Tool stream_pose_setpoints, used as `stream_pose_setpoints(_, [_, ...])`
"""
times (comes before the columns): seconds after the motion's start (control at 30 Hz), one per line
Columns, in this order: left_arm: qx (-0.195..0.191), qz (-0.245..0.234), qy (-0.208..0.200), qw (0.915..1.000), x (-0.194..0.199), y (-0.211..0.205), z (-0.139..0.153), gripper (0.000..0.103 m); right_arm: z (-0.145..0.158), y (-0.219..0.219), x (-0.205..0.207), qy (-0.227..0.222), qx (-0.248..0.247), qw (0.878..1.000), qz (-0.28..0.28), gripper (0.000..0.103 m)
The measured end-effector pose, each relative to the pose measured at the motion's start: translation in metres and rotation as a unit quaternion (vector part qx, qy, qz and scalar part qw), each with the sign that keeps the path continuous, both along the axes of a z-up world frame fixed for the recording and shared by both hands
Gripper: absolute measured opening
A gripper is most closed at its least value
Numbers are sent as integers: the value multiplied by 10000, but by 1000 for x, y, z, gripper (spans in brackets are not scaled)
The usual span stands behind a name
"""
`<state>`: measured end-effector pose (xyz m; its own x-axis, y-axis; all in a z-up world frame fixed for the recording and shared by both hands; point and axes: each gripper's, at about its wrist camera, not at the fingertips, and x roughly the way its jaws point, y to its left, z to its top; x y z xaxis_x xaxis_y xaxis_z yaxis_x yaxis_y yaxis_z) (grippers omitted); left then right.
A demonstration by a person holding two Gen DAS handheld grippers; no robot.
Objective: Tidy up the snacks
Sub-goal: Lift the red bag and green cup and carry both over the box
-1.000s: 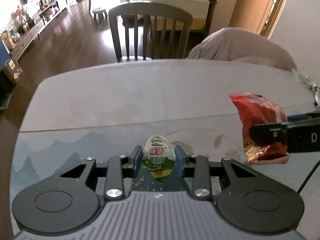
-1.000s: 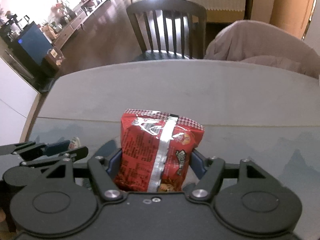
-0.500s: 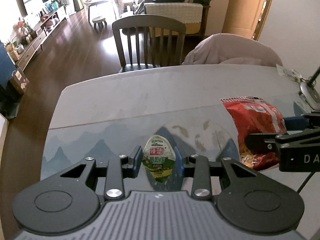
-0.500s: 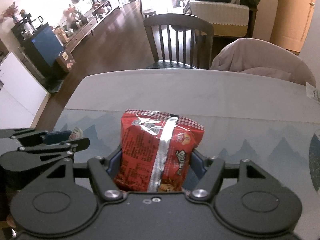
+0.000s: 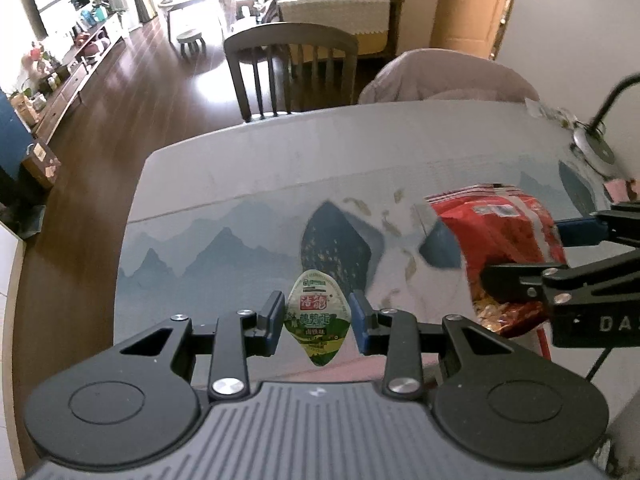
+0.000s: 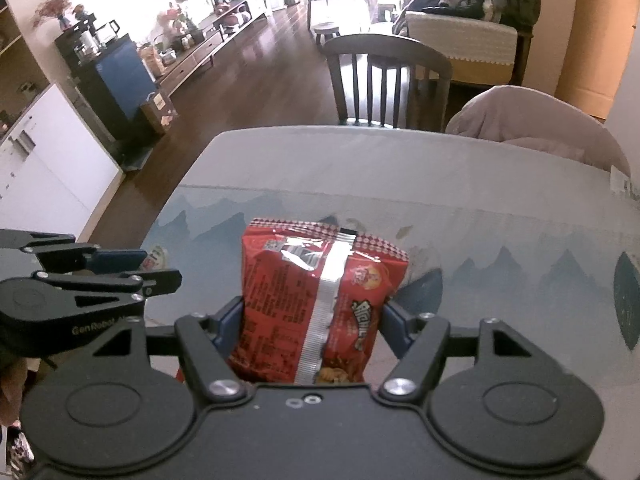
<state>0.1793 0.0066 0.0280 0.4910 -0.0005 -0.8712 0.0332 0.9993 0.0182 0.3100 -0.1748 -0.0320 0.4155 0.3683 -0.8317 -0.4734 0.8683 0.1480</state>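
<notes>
My left gripper [image 5: 318, 320] is shut on a small green and white snack cup [image 5: 318, 318] with red lettering on its lid, held well above the table. My right gripper [image 6: 312, 316] is shut on a red snack bag [image 6: 320, 292] with a silver seam, also held in the air. In the left wrist view the red bag [image 5: 504, 236] and the right gripper [image 5: 560, 276] are at the right. In the right wrist view the left gripper [image 6: 120, 268] is at the left, with a bit of the cup [image 6: 156, 258] showing.
Below is a table [image 5: 280, 168] with a grey cloth and a blue mountain-print mat [image 5: 224, 244]. A dark wooden chair [image 5: 292, 72] and a chair under a beige cover [image 5: 448, 76] stand at its far side. A lamp base [image 5: 592, 148] sits at the right edge.
Both grippers have risen and pulled back from the table with their snacks still held. More of the table and the floor on the left has come into view.
</notes>
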Motion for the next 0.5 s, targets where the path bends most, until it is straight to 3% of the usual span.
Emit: stream_pose_setpoints(0.5, [-216, -415, 341, 9983, -76, -15, -24, 34, -23, -6, -63, 335, -5, 9994, 5, 69])
